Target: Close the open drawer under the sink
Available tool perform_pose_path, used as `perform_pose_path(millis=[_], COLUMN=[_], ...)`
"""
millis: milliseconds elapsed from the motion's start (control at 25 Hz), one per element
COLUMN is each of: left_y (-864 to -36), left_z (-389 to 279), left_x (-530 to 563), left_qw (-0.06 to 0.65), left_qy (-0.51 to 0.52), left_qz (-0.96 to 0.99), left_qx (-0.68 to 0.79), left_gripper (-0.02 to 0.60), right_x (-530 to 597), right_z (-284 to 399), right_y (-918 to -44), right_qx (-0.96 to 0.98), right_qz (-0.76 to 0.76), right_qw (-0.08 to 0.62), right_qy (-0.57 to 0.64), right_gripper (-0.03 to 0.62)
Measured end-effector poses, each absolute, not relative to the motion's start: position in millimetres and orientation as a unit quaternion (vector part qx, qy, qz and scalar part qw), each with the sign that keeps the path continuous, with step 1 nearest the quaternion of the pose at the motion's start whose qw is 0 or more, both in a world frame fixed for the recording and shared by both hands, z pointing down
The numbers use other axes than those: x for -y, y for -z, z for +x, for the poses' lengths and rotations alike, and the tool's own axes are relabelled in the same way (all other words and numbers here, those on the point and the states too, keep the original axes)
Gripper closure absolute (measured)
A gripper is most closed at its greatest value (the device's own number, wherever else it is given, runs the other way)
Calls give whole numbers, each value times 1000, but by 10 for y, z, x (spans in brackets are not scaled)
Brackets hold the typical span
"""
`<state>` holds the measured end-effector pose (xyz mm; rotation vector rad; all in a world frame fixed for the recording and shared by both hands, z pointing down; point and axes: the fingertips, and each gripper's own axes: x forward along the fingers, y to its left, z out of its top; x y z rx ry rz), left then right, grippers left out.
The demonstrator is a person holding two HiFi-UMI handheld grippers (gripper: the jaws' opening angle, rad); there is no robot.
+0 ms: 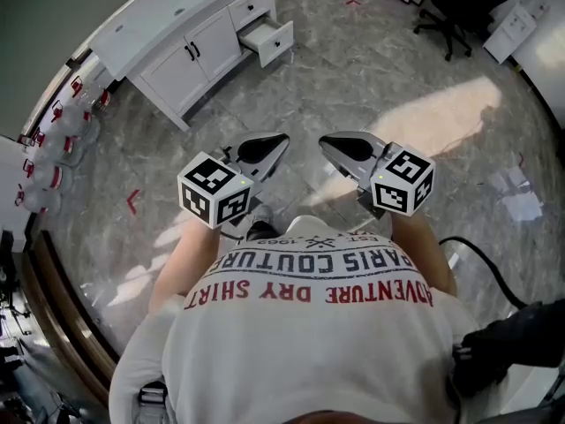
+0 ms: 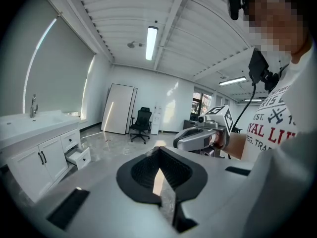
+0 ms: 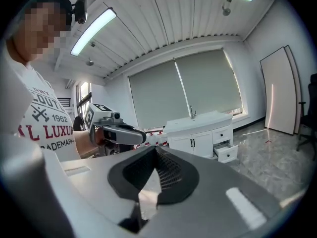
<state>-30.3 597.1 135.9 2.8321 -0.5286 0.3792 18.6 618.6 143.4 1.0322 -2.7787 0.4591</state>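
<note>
A white sink cabinet (image 1: 190, 47) stands against the wall at the upper left of the head view. Its lower right drawer (image 1: 269, 38) is pulled out; the drawer above it is shut. The person stands a few steps back on the marble floor. My left gripper (image 1: 278, 140) and right gripper (image 1: 328, 141) are held side by side at waist height, both shut with nothing in them and far from the cabinet. The open drawer (image 2: 79, 157) shows low at the left of the left gripper view, beyond my shut left gripper (image 2: 157, 150). In the right gripper view the drawer (image 3: 228, 152) lies right of my right gripper (image 3: 156, 150).
A black office chair (image 1: 455, 7) and a white cabinet (image 1: 510, 29) stand at the far right. Several water bottles (image 1: 53, 140) line the left wall. Red marks (image 1: 132, 201) are on the floor. A white board (image 2: 119, 115) leans on the far wall.
</note>
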Motion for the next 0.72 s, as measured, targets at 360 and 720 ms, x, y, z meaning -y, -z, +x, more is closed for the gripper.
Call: perform_pose_path(millis=[360,720], left_y=[-1434,-1699], left_z=[-141,159], left_x=[-5963,-5918], left_qw=[125,154], left_qy=[-136,-145], left_qz=[966,964], left_qx=[180,163], left_gripper=[580,580], right_x=[-6208,-6248], right_z=[382,783], right_y=[-1564,-1817], right_qx=[918,900], right_qz=[356,383], right_qw=[82,82], right_qy=[-156,-189], right_gripper=[592,592])
